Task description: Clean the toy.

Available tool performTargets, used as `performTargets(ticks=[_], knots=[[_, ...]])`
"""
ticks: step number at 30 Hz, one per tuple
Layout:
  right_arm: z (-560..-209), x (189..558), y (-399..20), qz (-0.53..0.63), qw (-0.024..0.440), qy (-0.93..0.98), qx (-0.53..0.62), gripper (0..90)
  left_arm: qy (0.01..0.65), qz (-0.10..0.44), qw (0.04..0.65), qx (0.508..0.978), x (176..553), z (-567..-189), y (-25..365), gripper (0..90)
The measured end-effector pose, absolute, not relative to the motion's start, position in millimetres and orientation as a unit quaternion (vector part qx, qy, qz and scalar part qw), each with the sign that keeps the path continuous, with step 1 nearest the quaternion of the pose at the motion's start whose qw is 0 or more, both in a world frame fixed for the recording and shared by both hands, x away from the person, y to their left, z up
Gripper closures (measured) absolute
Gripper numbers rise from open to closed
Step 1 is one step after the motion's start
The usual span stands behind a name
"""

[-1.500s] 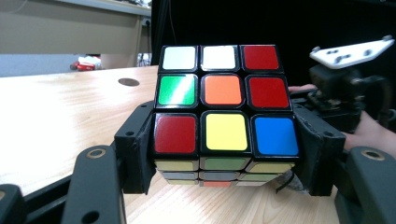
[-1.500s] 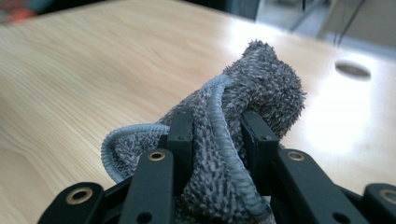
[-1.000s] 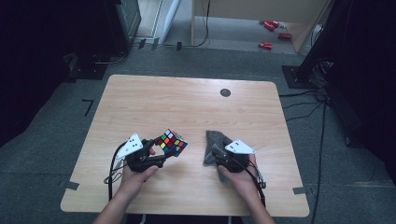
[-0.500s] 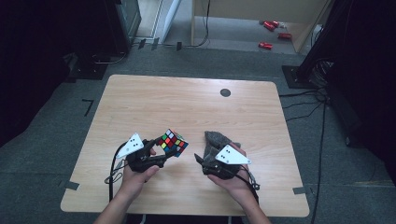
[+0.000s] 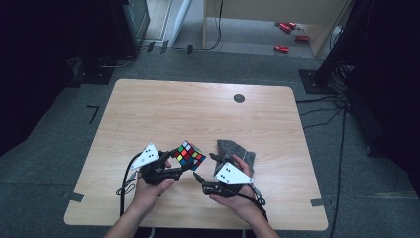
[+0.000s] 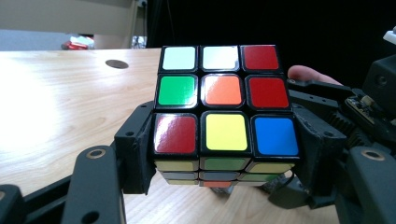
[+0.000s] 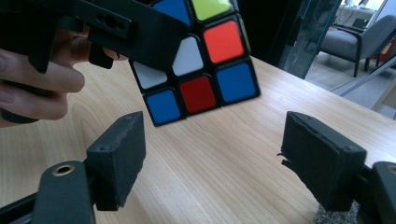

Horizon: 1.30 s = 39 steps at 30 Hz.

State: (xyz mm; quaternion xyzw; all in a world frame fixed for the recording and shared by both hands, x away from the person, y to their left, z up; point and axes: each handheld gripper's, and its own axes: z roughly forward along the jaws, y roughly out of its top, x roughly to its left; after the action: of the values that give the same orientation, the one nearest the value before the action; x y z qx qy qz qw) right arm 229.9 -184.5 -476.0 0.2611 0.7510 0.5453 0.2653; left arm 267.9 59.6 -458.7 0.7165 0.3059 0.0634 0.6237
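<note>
Rubik's cube point(image 6: 224, 116) | pinched in my left gripper point(image 5: 174, 171), lifted | right gripper point(image 7: 224, 158) spread empty, facing it | next, likely: grip cube's near face

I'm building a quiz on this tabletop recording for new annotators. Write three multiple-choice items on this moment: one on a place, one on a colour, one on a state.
1. Where does the grey cloth lie?
A. On the table, beyond the right gripper
B. On the floor by the red things
C. Under the cube

2. In the left gripper view, what colour is the middle sticker of the cube face towards the camera?
A. Blue
B. Orange
C. White

3. How does the right gripper stand?
A. Shut on the cloth
B. Shut on the cube
C. Open, with nothing between its jaws

Key: 1 A, the high view shows the cloth on the table just past the right gripper. 2 B, the centre square is orange, between green and red. 3 C, the right gripper view shows its jaws wide apart over bare wood, while the left gripper clamps the cube.
</note>
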Motion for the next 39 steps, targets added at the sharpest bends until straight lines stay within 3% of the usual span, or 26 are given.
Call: performTargets(ticks=[11,18,28,32,36,39], knots=[[-480,228,-176,0.523,0.292,0.759,0.253,22.2,0.308,0.046,0.614,0.725,264,-459,48,35.1],[-483,227,-175,0.513,0.310,0.759,0.253,31.2,0.311,0.041,0.615,0.723,263,-459,47,35.1],[-484,226,-174,0.507,0.324,0.759,0.250,34.5,0.316,0.037,0.616,0.721,264,-459,48,35.1],[-484,226,-175,0.508,0.322,0.758,0.252,34.1,0.318,0.028,0.617,0.719,265,-460,47,35.0],[-483,225,-173,0.508,0.328,0.757,0.245,23.2,0.314,0.022,0.611,0.727,265,-461,46,35.0],[-483,224,-172,0.506,0.333,0.757,0.244,25.5,0.311,0.019,0.609,0.730,264,-462,43,35.0]])
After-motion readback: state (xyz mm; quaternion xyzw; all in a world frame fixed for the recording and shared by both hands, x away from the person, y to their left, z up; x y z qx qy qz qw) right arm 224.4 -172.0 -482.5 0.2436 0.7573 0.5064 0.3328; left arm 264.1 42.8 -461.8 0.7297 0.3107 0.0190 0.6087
